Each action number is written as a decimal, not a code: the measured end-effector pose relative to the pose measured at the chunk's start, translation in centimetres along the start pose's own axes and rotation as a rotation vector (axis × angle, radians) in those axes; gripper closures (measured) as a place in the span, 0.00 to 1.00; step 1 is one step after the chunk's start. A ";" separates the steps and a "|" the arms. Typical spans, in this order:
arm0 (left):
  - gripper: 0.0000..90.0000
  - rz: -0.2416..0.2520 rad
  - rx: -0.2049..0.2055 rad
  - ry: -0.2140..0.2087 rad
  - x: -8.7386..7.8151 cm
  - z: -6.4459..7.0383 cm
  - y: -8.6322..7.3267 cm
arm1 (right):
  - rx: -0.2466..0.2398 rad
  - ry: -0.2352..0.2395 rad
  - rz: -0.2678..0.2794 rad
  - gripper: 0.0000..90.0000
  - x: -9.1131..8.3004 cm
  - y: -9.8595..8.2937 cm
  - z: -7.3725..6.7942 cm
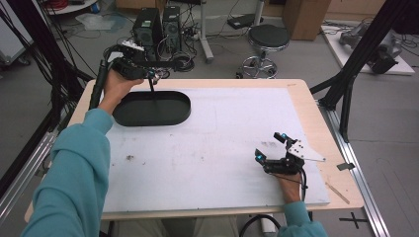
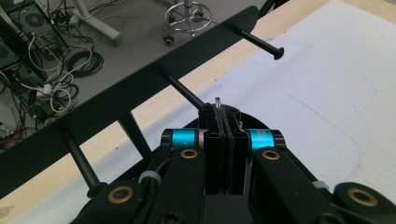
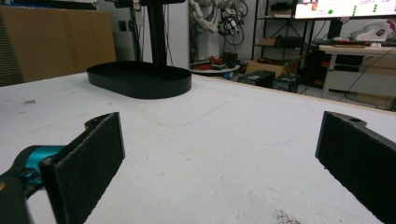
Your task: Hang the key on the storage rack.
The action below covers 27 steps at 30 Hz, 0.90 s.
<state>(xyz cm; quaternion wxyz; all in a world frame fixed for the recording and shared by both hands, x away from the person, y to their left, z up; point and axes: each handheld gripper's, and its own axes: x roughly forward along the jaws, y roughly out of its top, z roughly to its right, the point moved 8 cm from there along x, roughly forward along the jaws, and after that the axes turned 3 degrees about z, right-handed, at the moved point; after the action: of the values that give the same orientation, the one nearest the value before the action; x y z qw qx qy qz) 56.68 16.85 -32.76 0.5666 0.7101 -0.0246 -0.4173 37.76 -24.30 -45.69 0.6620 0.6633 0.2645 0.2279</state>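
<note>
A black oval tray (image 1: 170, 116) lies at the far left of the white mat (image 1: 222, 148); a thin post (image 1: 151, 88) rises from it to a black crossbar (image 2: 140, 84) with several pegs (image 2: 264, 44). My left gripper (image 1: 144, 69) hovers over the tray's far edge. In the left gripper view its jaws (image 2: 224, 114) are shut on a small metal ring (image 2: 218, 99), right beside a peg (image 2: 184, 91). My right gripper (image 1: 270, 146) rests on the mat near the right front, open and holding nothing. In the right gripper view its pads (image 3: 100, 154) stand wide apart, with the tray (image 3: 140, 79) far ahead.
The wooden table edge (image 1: 341, 163) borders the mat. Beyond the table stand a round stool (image 1: 267, 42), two computer towers (image 1: 155, 27) and loose cables. A black frame strut (image 1: 365, 49) slants down at the right.
</note>
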 end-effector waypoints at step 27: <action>0.98 0.016 -0.015 0.005 0.0 -0.8 0.0 | 0.000 -0.004 0.000 0.00 0.0 0.0 0.0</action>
<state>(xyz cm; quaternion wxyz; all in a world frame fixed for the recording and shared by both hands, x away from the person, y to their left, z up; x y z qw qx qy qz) 57.18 17.45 -32.79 0.5751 0.7067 -0.0257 -0.4114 37.77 -24.33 -45.69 0.6624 0.6639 0.2630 0.2265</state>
